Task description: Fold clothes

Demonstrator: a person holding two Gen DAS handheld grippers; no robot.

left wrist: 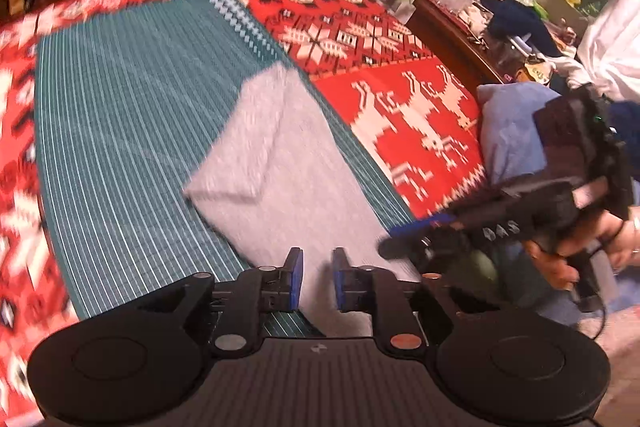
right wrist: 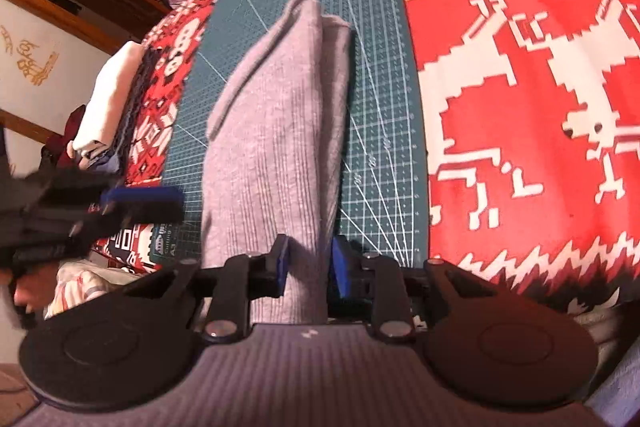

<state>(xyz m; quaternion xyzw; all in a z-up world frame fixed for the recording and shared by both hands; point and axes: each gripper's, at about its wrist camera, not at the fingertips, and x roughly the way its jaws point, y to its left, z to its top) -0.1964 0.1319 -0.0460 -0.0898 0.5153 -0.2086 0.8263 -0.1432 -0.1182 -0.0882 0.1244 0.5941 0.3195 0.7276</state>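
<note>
A grey ribbed garment (left wrist: 280, 163) (right wrist: 276, 131) lies folded into a long strip on a green cutting mat (left wrist: 128, 131) (right wrist: 376, 131). A folded flap lies along its left side. My left gripper (left wrist: 318, 277) hovers over the strip's near end with its blue pads a little apart and nothing pinched. In the right wrist view it is a blurred shape (right wrist: 140, 205) just left of the cloth. My right gripper (right wrist: 310, 267) (left wrist: 404, 235) straddles the near end, jaws slightly apart. Flat cloth shows between its fingers, with no bunching.
A red and white patterned cloth (left wrist: 416, 123) (right wrist: 520, 107) covers the table under the mat. A pale blue garment (left wrist: 508, 131) lies at the right edge by a hand (left wrist: 560, 259). Cream folded fabric (right wrist: 108, 99) sits at the left edge. A dark cluttered side table (left wrist: 460, 31) stands beyond.
</note>
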